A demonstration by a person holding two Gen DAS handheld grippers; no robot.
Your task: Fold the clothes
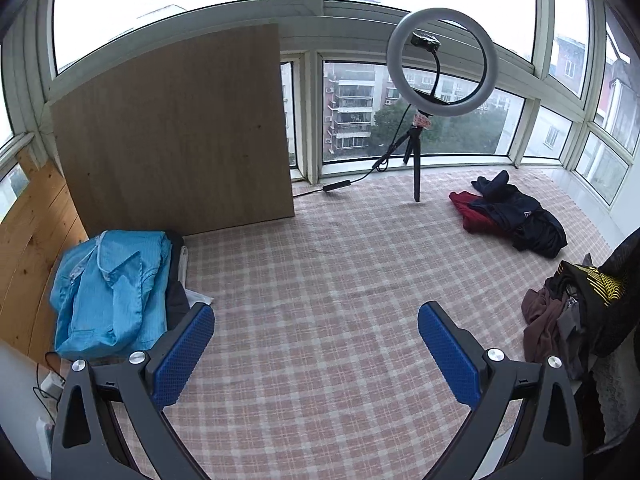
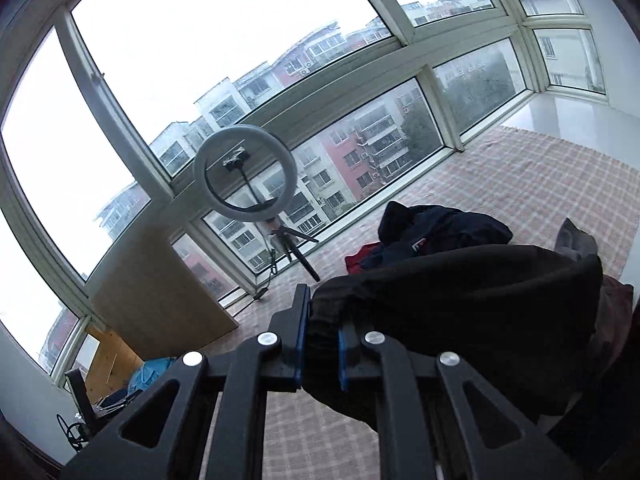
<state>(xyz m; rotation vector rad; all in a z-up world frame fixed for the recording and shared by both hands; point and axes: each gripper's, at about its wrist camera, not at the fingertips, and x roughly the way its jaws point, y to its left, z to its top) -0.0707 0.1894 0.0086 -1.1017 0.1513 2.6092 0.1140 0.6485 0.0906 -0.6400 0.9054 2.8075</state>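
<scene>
My right gripper (image 2: 323,334) is shut on a black garment (image 2: 460,304), which is lifted off the checked cloth and drapes to the right over its fingers. My left gripper (image 1: 316,340) stands open above the checked cloth (image 1: 320,272) with nothing between its blue pads. A folded light-blue garment (image 1: 112,292) lies on a pile at the left. A dark navy and red heap (image 1: 508,212) lies at the far right, and it shows in the right wrist view as the navy heap (image 2: 440,228). A brown and black bundle with yellow print (image 1: 568,308) sits at the right edge.
A ring light on a small tripod (image 1: 440,60) stands by the window, its cable trailing left. A wooden board (image 1: 176,128) leans upright at the back left. Windows surround the surface. Cables and a stand lie low at the left (image 2: 80,404).
</scene>
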